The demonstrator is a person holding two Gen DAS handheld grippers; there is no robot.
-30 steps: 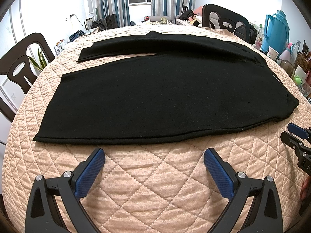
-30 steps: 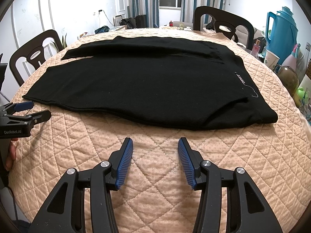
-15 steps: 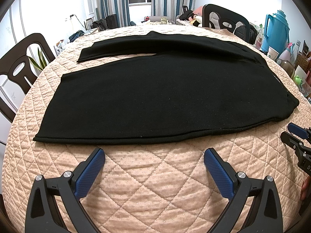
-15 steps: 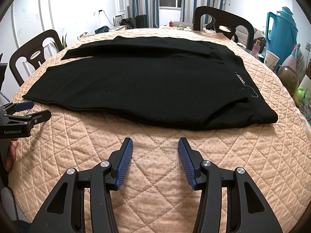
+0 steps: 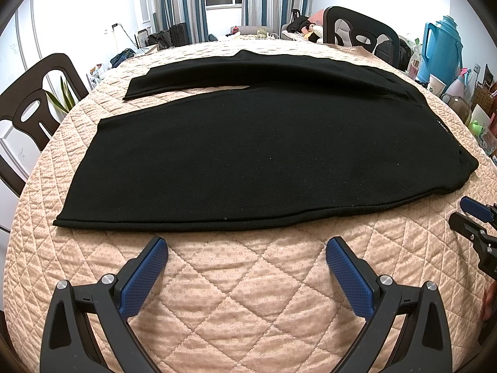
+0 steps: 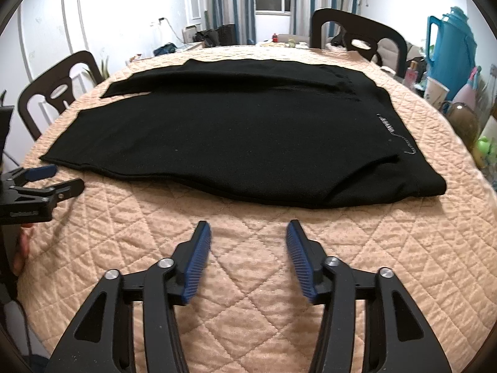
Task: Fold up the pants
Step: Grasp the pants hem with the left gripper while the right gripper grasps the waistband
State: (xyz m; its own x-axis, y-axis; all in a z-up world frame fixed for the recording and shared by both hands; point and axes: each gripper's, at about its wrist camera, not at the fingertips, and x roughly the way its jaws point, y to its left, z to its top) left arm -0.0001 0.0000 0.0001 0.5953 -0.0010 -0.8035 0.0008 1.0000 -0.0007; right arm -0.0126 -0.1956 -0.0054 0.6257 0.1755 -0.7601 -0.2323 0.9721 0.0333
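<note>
Black pants (image 5: pixel 264 155) lie mid-frame on the tabletop (image 5: pixel 248 279). Left gripper (image 5: pixel 247 256) fingers wide; right gripper (image 6: pixel 248 239) narrower, empty. Right view blurred.

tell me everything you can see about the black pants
The black pants are a matte, soft knit-looking fabric, lying flat and unfolded on the peach quilted table cover. The two legs spread apart toward the left, the far one narrower in view; the waist lies to the right, with small pale lettering near it. A slight fold shows by the waistband. Neither the left tongs nor the right tongs touch them.
</note>
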